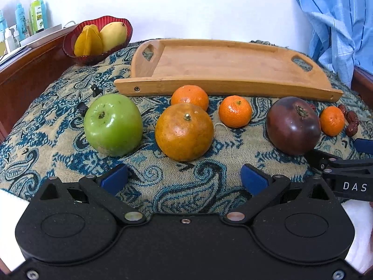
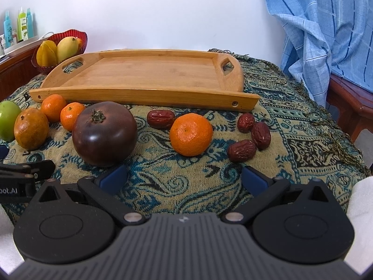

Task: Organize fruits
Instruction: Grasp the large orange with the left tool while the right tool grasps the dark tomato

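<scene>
A wooden tray [image 1: 209,60] [image 2: 144,70] lies bare at the back of the patterned cloth. In front of it sit a green apple [image 1: 113,124] [image 2: 8,120], a large dull orange [image 1: 184,131] [image 2: 31,128], two small mandarins [image 1: 190,96] [image 1: 235,110], a dark purple fruit [image 1: 293,126] [image 2: 104,133], a third mandarin [image 1: 332,120] [image 2: 191,134] and several red dates [image 2: 242,150]. My left gripper [image 1: 184,178] is open just short of the large orange. My right gripper [image 2: 184,178] is open in front of the purple fruit and the mandarin, holding nothing.
A red bowl [image 1: 77,35] [image 2: 81,36] with a mango and a starfruit stands at the back left. Bottles [image 1: 37,16] line a shelf beyond it. Blue checked fabric [image 2: 326,23] hangs at the right over a wooden piece of furniture [image 2: 347,98].
</scene>
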